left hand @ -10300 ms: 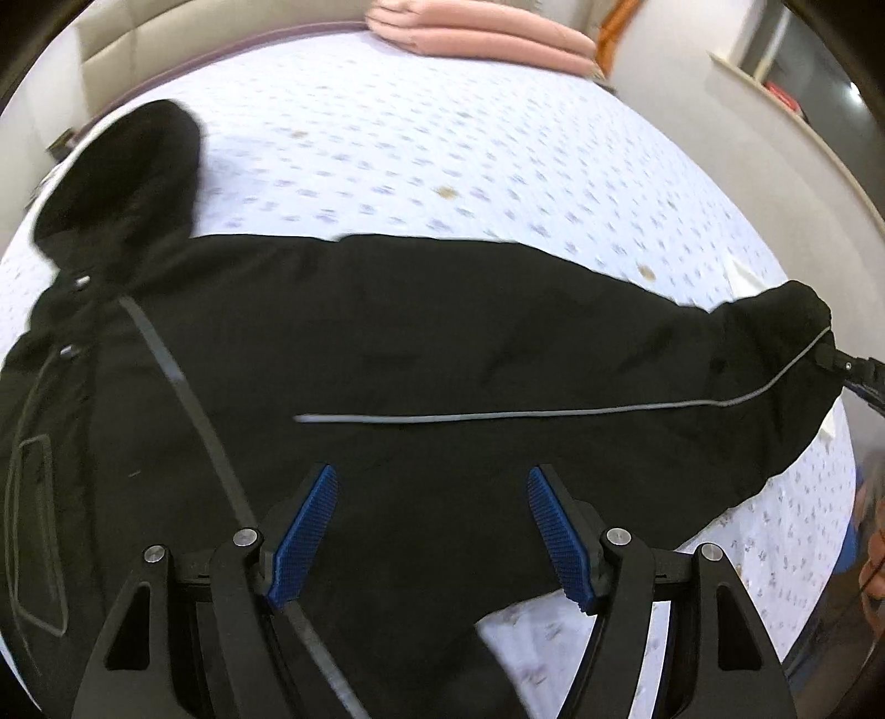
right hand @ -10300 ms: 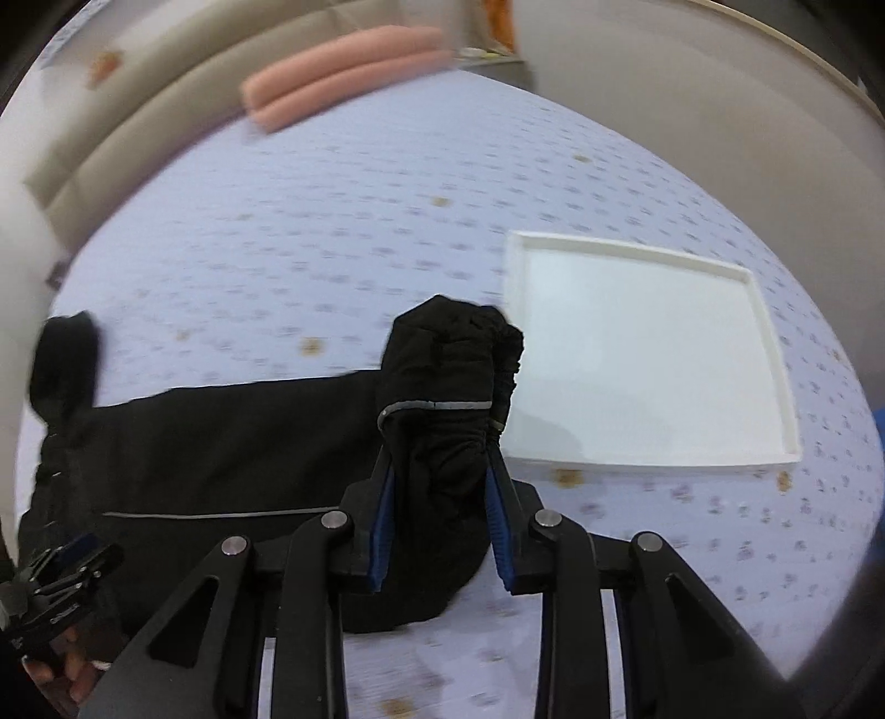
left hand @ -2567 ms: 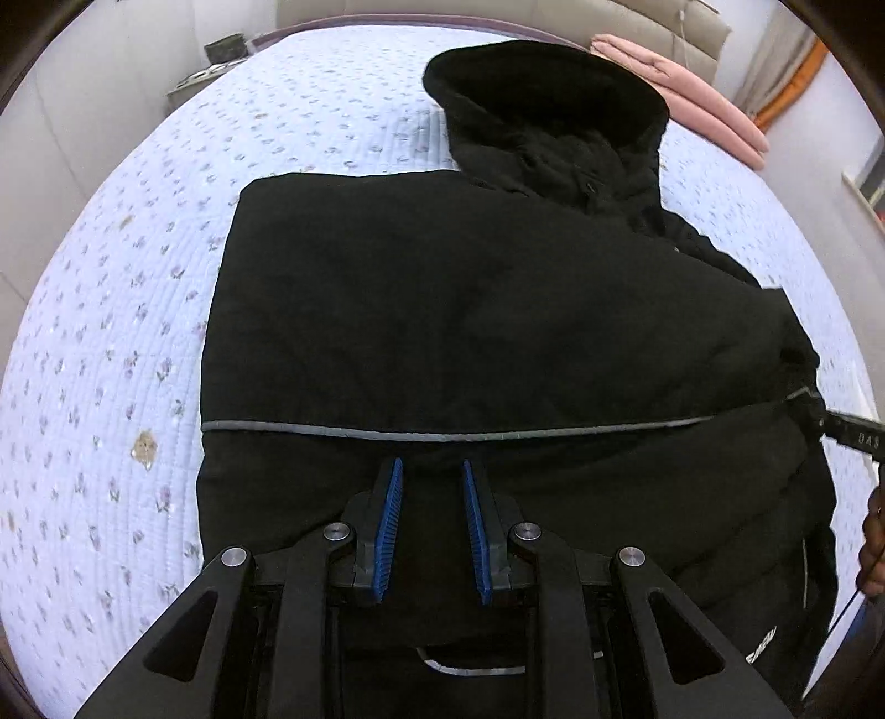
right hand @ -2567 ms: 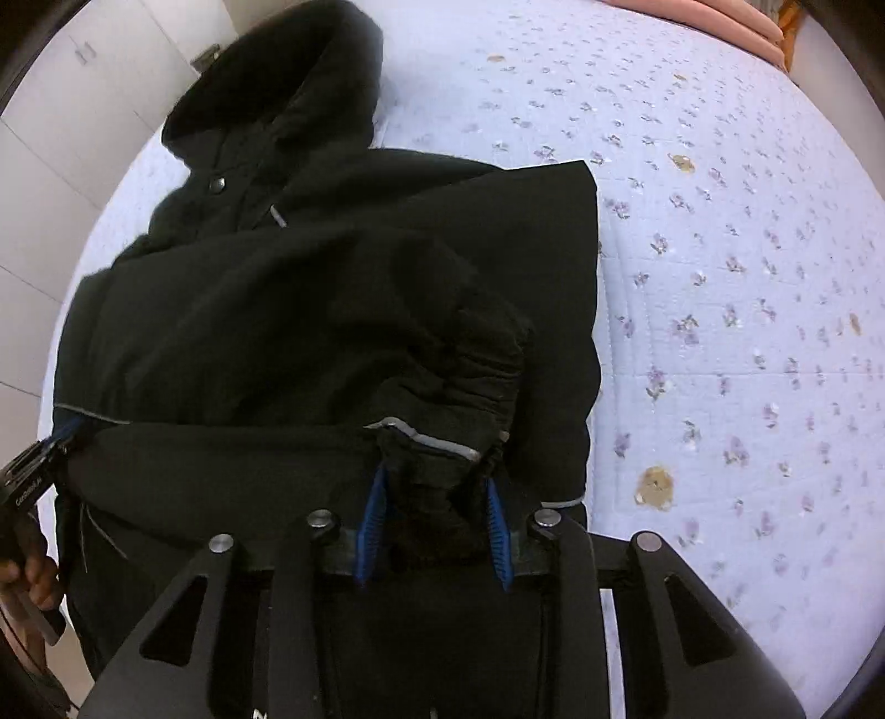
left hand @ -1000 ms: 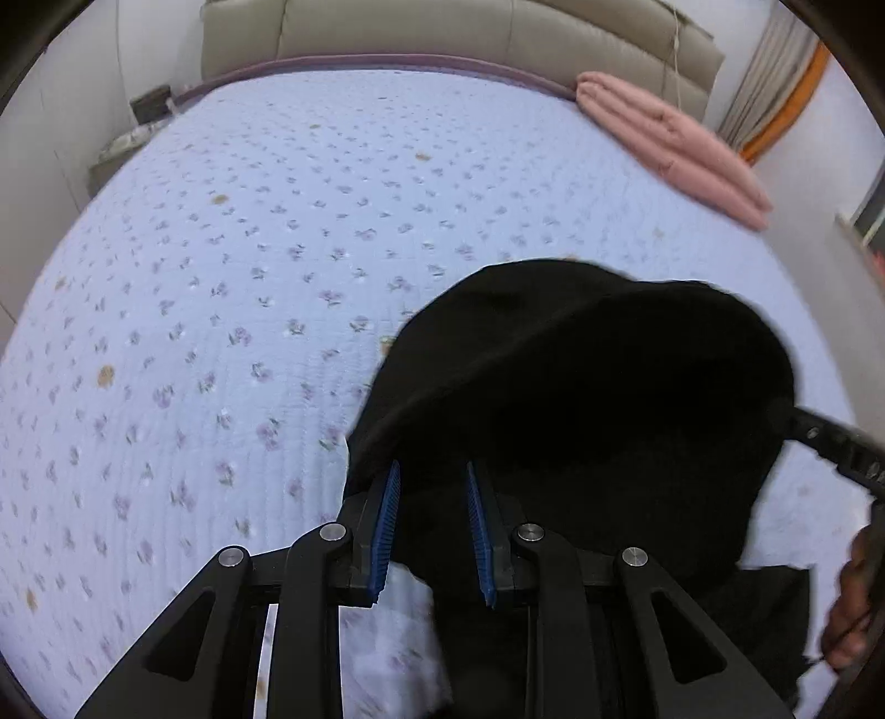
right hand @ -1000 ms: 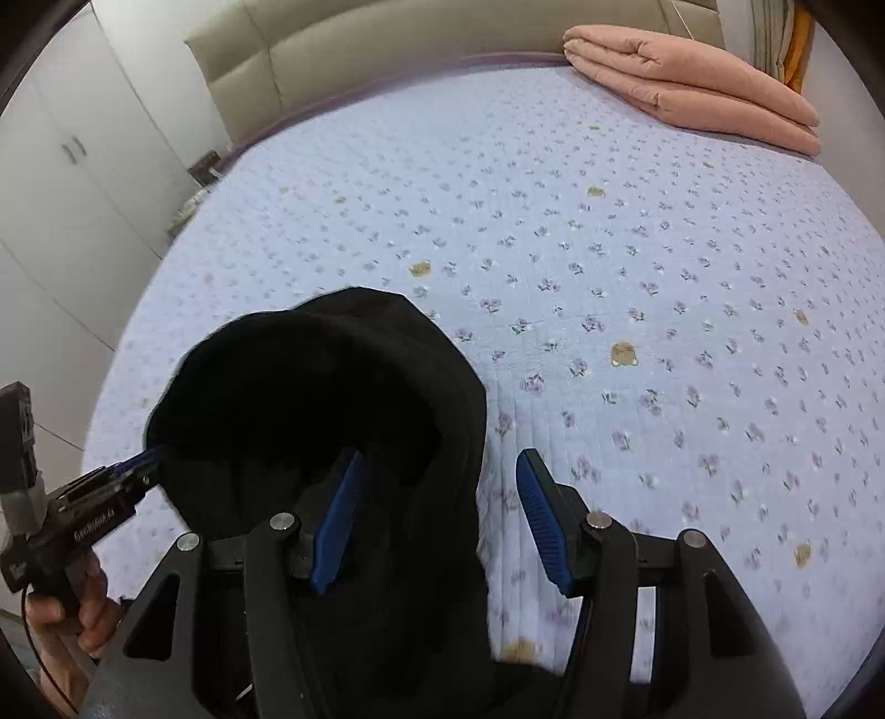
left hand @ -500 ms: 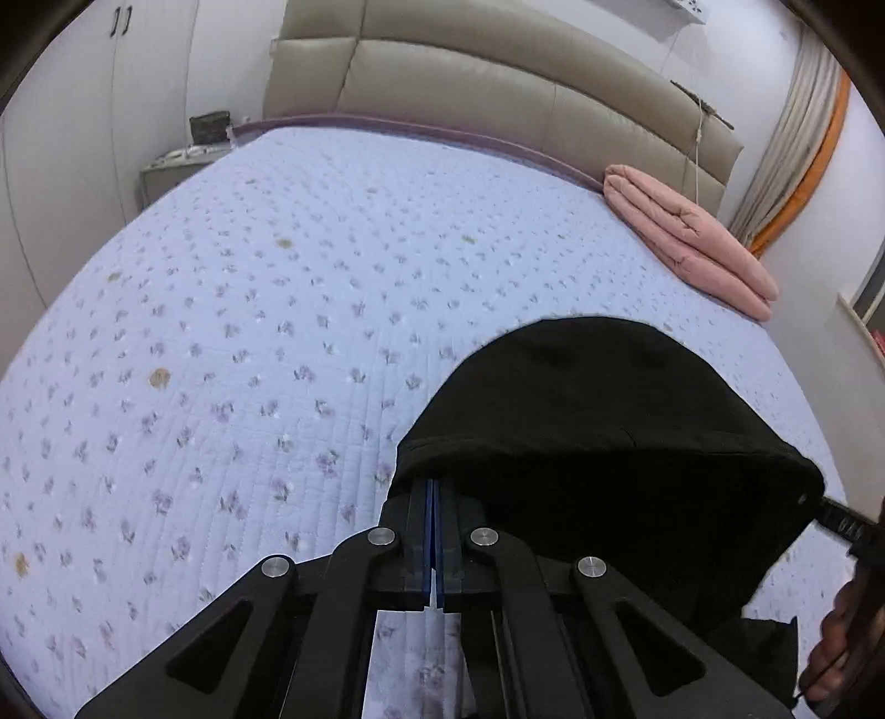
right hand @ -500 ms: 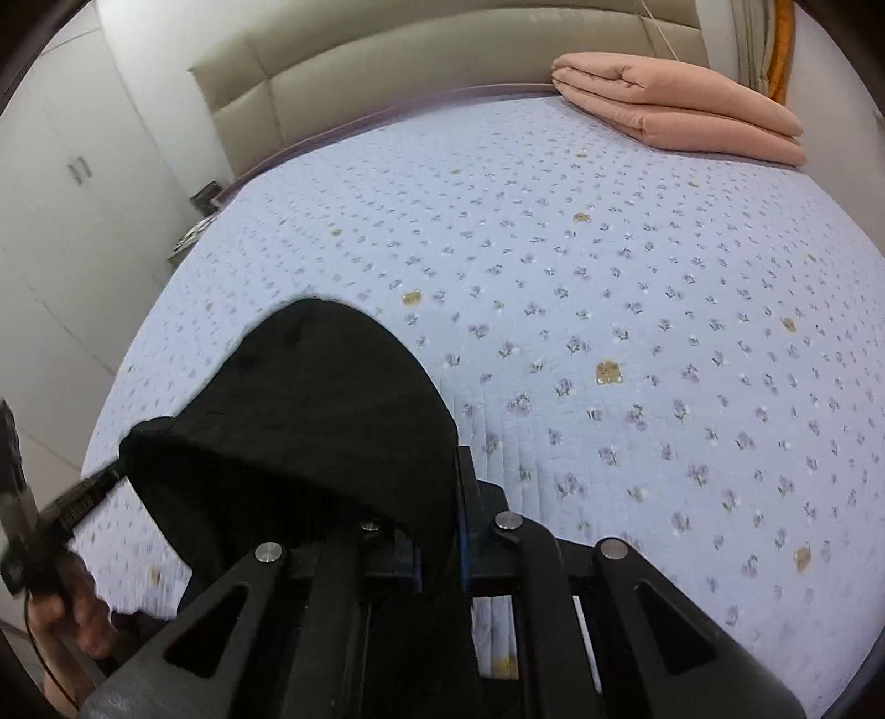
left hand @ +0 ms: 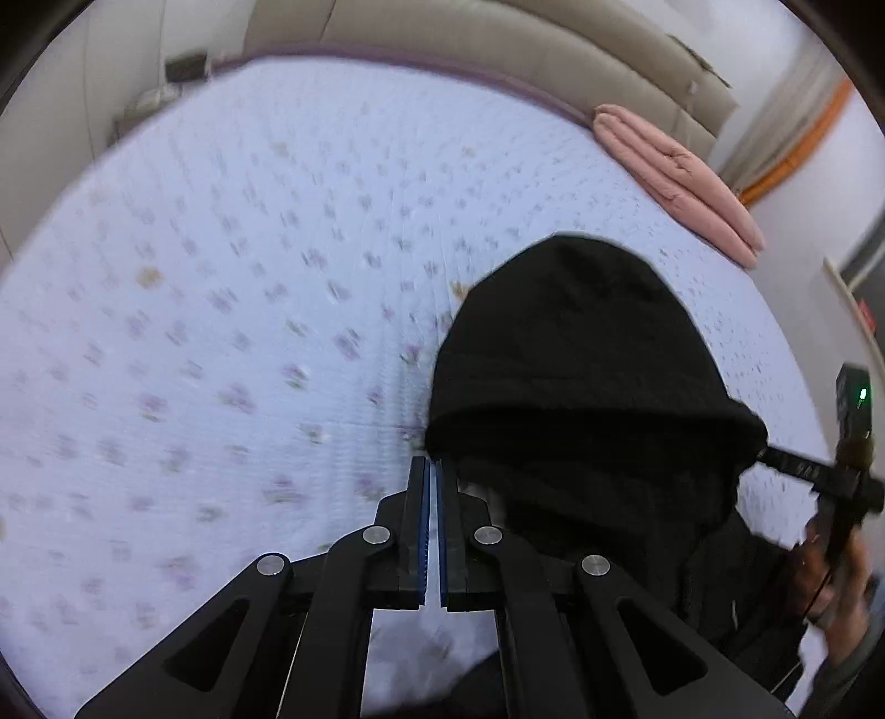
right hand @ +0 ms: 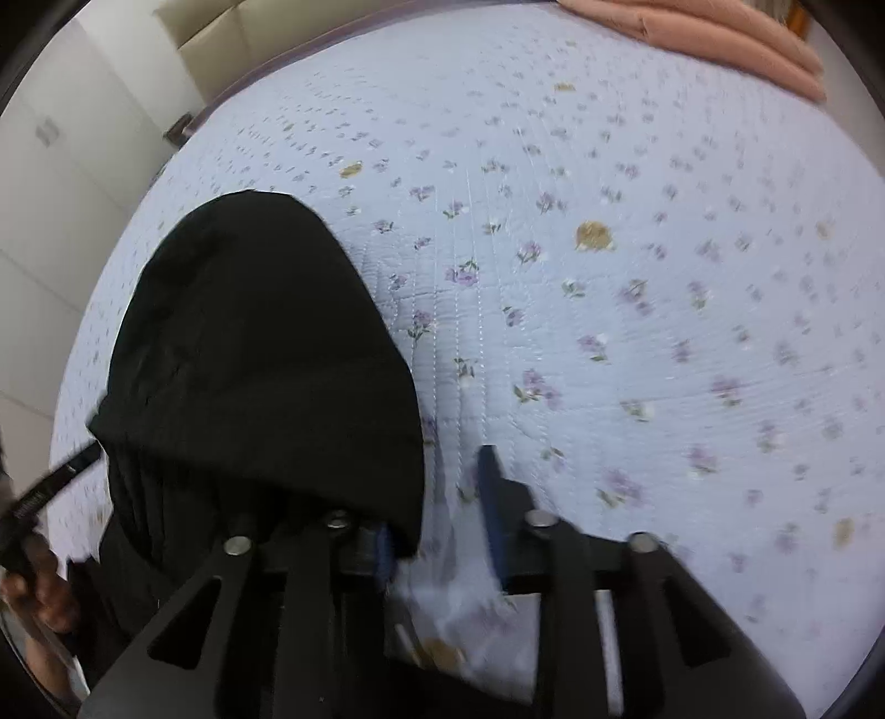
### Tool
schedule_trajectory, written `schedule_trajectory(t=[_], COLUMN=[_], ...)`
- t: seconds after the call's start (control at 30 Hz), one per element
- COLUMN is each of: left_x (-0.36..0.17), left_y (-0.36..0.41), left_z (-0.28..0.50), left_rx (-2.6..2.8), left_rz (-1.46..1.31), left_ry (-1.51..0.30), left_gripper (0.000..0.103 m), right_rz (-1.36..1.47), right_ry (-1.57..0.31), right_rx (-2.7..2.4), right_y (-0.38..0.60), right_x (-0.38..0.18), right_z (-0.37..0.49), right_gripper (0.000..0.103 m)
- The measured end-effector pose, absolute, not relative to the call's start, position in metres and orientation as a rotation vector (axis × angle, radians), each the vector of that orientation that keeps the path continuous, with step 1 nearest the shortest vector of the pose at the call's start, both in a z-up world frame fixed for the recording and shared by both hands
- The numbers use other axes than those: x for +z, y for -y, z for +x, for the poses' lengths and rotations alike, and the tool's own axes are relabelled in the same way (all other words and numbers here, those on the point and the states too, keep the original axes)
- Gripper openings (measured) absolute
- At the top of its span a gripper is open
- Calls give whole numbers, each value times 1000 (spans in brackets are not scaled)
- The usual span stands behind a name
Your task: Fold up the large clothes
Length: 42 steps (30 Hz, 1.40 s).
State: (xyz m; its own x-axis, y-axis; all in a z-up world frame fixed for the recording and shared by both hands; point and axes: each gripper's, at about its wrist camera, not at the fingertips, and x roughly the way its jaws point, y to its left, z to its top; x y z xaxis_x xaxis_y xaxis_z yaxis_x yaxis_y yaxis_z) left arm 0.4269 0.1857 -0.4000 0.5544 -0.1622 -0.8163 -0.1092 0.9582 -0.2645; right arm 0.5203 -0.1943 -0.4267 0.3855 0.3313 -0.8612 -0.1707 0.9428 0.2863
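Note:
The black hooded jacket's hood (left hand: 581, 359) lies on the floral bedspread (left hand: 249, 332), with the jacket's body below it at the frame's bottom right. My left gripper (left hand: 432, 470) is shut, its tips at the hood's left edge; no cloth shows between the pads. In the right wrist view the hood (right hand: 260, 354) is at the left. My right gripper (right hand: 442, 470) is open beside the hood's right edge, its left finger hidden under the cloth. Each view shows the other gripper at the hood's far side.
A folded pink quilt (left hand: 675, 177) lies at the bed's far right, also in the right wrist view (right hand: 719, 38). A beige padded headboard (left hand: 498, 50) runs along the back. White wardrobe doors (right hand: 50, 182) stand on the left.
My right gripper, shut on the hood half a second ago, has opened and let go. My left gripper stays shut and has shifted slightly left of the hood's edge.

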Motion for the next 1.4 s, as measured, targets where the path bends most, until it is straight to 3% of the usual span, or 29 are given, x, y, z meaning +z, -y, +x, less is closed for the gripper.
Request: schedule_trajectory(t=[0.2,0.33,0.57,0.67,0.83,1.07,1.4], left_x=[-335,-341,-431,-452,-440,-379,-425], left_y=[-184,-152,-134,-150,-152,-166,-201], left_z=[424,472,488,480,479,472,514], left_rx=[-23,-142,-191,-202,-192,-138,-154], left_rz=[-286,-283,-269,-381,-349,-267,-534], left_ry=[-825,-883,-1112,-1090,-1088,-991,-1130], left_gripper=[3,6,5,5,6,9,10], right_rz=[140,145,-30,-86,-81,58,142], right_ry=[-1028,-981,-1140,-1176,-1168,-1125,-1209], right_rx=[374,423,463,465,461,537,532], right_y=[209,185,132,130,131,174,203], right_x=[-368,-343,-398,-429,-433,-390,-420], right_z=[496,516,535,524,526,523,550], right_gripper=[43,45,45,44,45,51,55])
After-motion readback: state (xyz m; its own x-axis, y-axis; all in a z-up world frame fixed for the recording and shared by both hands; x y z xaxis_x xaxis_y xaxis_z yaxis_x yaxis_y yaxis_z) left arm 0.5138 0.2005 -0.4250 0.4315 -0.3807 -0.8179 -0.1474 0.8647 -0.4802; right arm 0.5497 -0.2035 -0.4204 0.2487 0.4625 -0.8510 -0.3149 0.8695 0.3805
